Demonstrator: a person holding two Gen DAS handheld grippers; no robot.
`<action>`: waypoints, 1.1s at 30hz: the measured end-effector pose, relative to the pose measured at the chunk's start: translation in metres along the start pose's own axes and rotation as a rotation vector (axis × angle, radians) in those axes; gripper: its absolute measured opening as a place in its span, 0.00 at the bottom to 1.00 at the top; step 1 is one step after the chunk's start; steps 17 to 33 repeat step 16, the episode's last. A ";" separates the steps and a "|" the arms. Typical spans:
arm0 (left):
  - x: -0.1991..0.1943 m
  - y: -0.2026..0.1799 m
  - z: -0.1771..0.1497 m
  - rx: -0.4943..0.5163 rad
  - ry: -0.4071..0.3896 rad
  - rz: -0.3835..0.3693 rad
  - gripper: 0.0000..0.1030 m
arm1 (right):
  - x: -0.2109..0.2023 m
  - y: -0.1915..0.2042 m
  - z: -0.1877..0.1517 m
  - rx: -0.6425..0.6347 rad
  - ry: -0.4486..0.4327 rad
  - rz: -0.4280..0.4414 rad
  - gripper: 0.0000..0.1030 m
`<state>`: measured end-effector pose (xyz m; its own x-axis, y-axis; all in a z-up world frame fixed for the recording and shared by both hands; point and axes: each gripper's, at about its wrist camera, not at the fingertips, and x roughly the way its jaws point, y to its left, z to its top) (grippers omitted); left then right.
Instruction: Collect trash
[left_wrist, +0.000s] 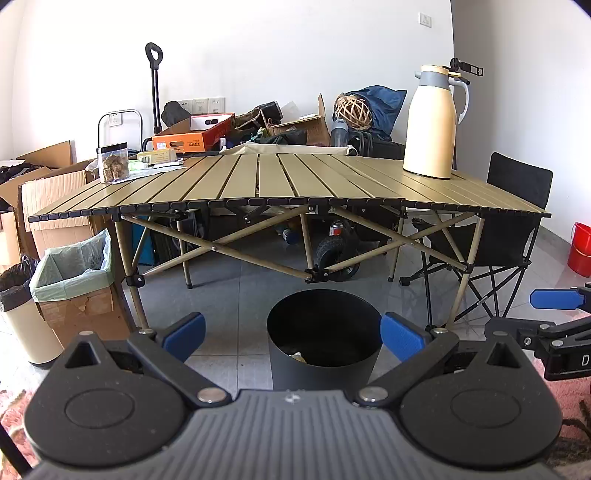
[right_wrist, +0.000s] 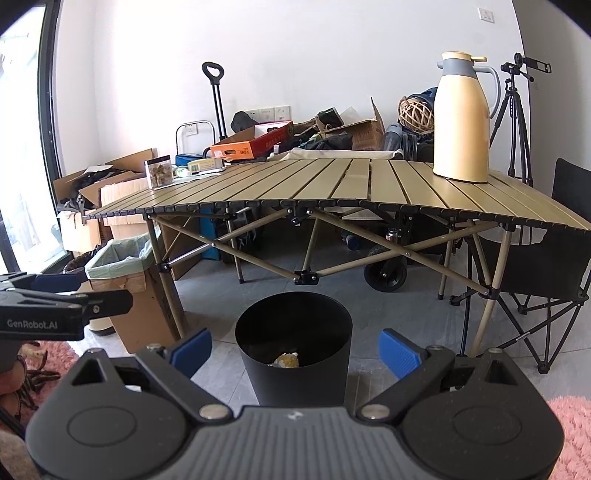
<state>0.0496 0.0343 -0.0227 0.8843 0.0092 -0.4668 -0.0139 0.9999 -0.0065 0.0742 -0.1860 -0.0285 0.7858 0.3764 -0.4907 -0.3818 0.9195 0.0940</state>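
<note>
The trash (right_wrist: 286, 360) is a small pale, crumpled lump at the bottom of the black bin (right_wrist: 293, 373), which stands on the floor near the front of the folding table (right_wrist: 332, 184); it looks light and soft, so I think a gentle pinch on its top would lift it. The left gripper (left_wrist: 291, 338) and the right gripper (right_wrist: 293, 350) hang side by side, near and above the bin. Both have their jaws wide apart and hold nothing.

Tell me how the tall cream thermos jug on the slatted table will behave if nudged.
The cream thermos jug is tall on a modest base, so probably tippy. It looks rigid and smooth, likely slippery. Its weight can't be judged; the contents are hidden.
</note>
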 end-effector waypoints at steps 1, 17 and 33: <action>0.000 0.000 0.000 0.000 0.000 0.000 1.00 | 0.000 0.000 0.000 -0.001 0.000 0.000 0.94; -0.002 -0.002 0.002 -0.003 -0.017 0.003 1.00 | 0.000 0.000 0.000 -0.004 0.000 -0.002 0.94; -0.002 -0.002 0.002 -0.003 -0.017 0.003 1.00 | 0.000 0.000 0.000 -0.004 0.000 -0.002 0.94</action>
